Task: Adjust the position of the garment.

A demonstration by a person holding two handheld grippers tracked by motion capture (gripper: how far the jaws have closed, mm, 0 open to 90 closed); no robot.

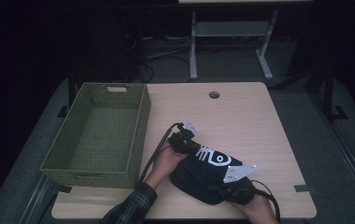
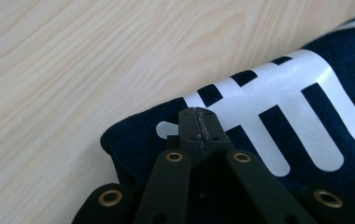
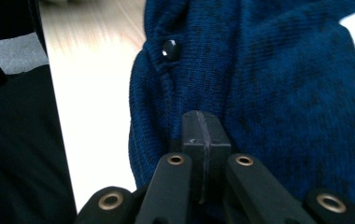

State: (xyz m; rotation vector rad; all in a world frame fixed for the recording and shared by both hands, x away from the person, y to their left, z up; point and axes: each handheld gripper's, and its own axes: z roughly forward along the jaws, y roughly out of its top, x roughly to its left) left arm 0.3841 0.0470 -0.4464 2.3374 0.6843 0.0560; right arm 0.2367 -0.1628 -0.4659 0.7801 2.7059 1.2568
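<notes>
The folded navy garment point(image 1: 208, 172) lies on the near half of the table point(image 1: 259, 121), just right of the green basket point(image 1: 98, 135), with its white print facing up. The left gripper point(image 2: 199, 122) sits at the garment's far-left corner, over the print; its jaws are pressed together, and the left gripper view shows no fabric visibly caught between the tips, so the tips appear to rest on or just above the cloth rather than pinch it. The right gripper point(image 3: 202, 128) sits at the near-right edge, close to a small dark button point(image 3: 170, 49) and a seam; its jaws are likewise pressed together, pads meeting along a single line, with knit behind them and none seen between. Whether either tip actually touches the cloth cannot be told. The work in hand appears to be handling the folded garment, likely toward the basket, which stands empty. Risks from here: with both jaw pairs closed, a lift would take no cloth, and a push would wrinkle or unfold the stack. Opening and gripping only the top layer would let the lower layers fall open. The right side lies near the table's front edge, so a drag that way could pull the garment off.
</notes>
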